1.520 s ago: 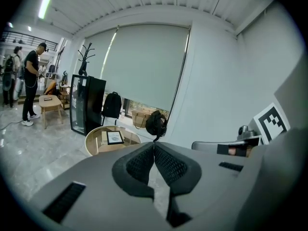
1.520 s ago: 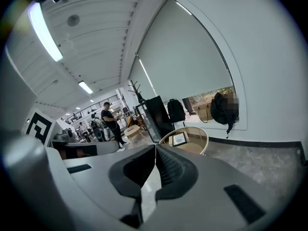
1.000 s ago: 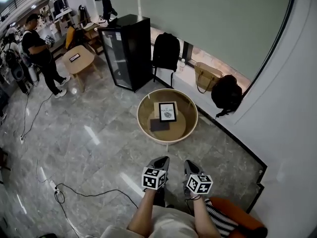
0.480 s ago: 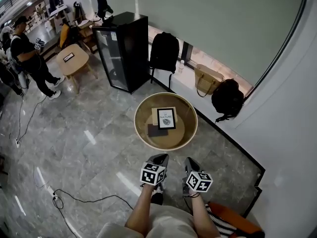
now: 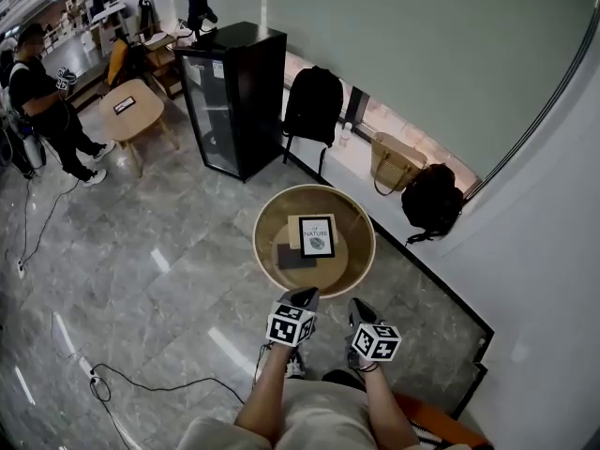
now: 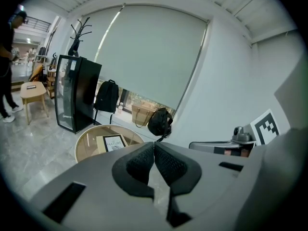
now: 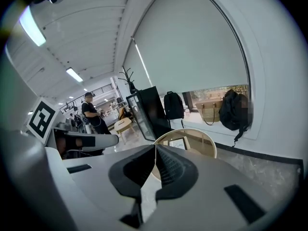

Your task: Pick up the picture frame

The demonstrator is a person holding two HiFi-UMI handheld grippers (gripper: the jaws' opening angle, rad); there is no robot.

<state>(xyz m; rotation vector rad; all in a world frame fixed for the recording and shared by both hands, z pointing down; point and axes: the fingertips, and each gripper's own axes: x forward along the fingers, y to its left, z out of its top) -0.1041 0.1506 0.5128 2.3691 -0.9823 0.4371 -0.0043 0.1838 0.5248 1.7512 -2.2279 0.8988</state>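
Note:
A black picture frame (image 5: 317, 236) with a white print lies flat in a round, rimmed wooden table (image 5: 264, 217) ahead of me, beside a dark flat square (image 5: 291, 256). From the left gripper view the picture frame (image 6: 114, 142) shows just beyond the jaws; in the right gripper view only part of it (image 7: 179, 144) peeks over them. My left gripper (image 5: 305, 298) and right gripper (image 5: 360, 312) hang side by side just short of the table's near rim, both shut and empty, tips touching.
A black cabinet (image 5: 230, 97) stands left of the table, a backpack on a chair (image 5: 313, 104) behind it. A tan bag (image 5: 392, 160) and a black backpack (image 5: 431, 200) sit on the window ledge. A cable (image 5: 159, 385) trails on the marble floor. A person (image 5: 42, 92) stands far left.
Both grippers have moved forward toward the round table, which now lies closer below me. Their jaws stay shut throughout.

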